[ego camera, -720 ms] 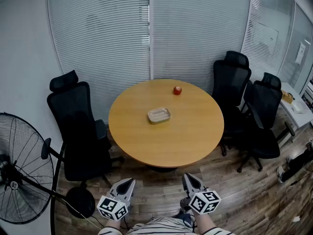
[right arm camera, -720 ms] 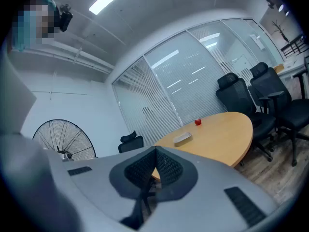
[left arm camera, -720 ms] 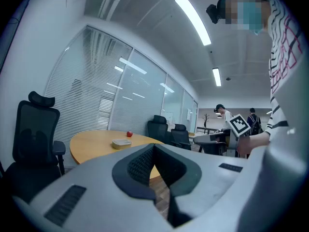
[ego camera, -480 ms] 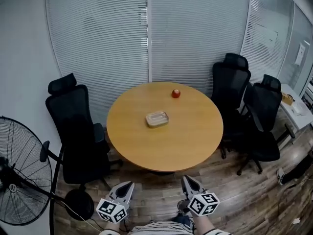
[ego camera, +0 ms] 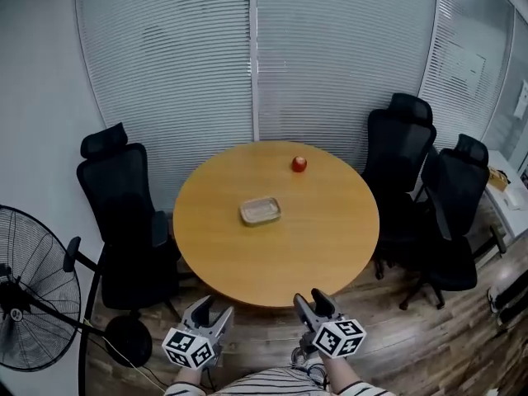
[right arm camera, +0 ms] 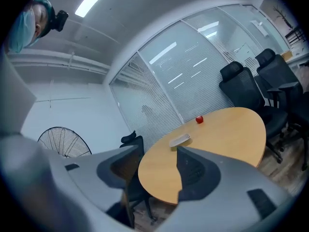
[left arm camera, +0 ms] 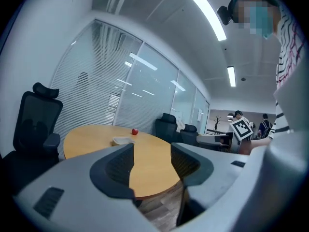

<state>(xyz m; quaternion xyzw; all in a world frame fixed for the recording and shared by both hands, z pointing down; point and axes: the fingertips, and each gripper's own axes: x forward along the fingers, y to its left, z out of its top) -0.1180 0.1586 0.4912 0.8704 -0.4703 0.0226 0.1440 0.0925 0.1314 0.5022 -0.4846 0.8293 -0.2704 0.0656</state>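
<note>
Left gripper (ego camera: 212,310), right gripper (ego camera: 308,298): jaws apart, empty; held low before table (ego camera: 322,229), well short of tray (ego camera: 260,210), apple (ego camera: 299,164).

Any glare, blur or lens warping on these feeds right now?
Head view: even light, sharp; round table and red fruit clear, blinds bow at the edges. Left gripper view: strong fisheye, dark corners, ceiling light blown out. Right gripper view: same warping; tray small but legible.

One table (ego camera: 289,242), three chairs (ego camera: 124,213), one apple (ego camera: 299,164)
</note>
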